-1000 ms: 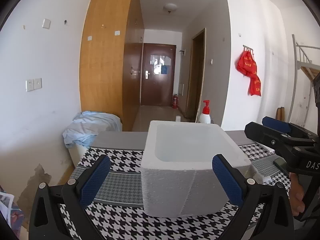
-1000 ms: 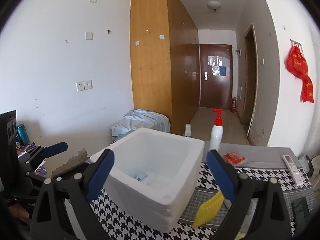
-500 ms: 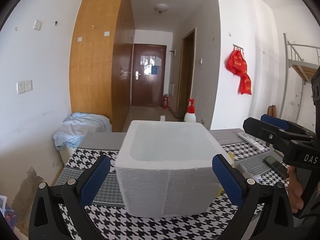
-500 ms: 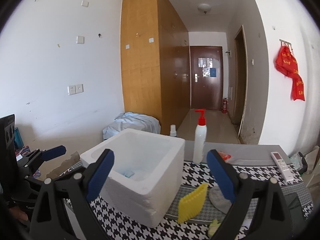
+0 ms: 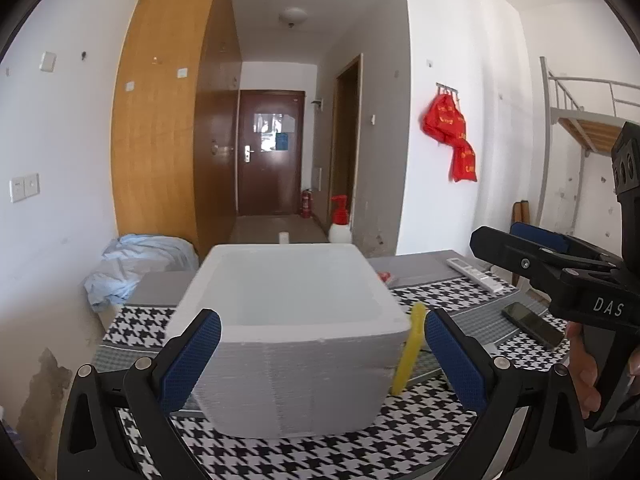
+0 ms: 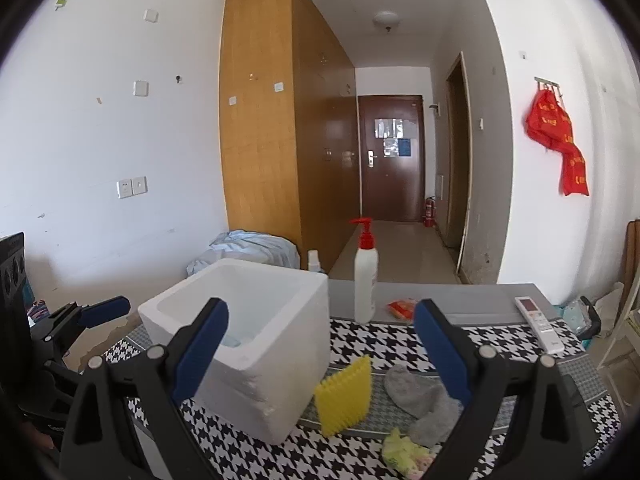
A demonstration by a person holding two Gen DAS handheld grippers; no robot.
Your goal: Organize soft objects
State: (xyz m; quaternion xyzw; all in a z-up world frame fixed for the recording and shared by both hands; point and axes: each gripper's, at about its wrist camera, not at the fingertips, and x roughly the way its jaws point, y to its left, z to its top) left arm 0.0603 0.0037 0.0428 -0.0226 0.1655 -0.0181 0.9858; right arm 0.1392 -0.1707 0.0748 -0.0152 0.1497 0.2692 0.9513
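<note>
Houndstooth worktop (image 6: 400,340), hallway behind. Left hand-held gripper (image 5: 322,354) and right hand-held gripper (image 6: 322,350) both wide open, empty. Near: yellow-green cloth (image 6: 404,450), grey sock (image 6: 420,400), yellow ridged sponge (image 6: 344,396) touching white foam box (image 6: 256,336). Farther: pump bottle (image 6: 365,276).

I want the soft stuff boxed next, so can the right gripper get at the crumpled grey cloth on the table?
Probably yes: the right gripper is open and the grey cloth lies uncovered beside the yellow ridged sponge.
</note>
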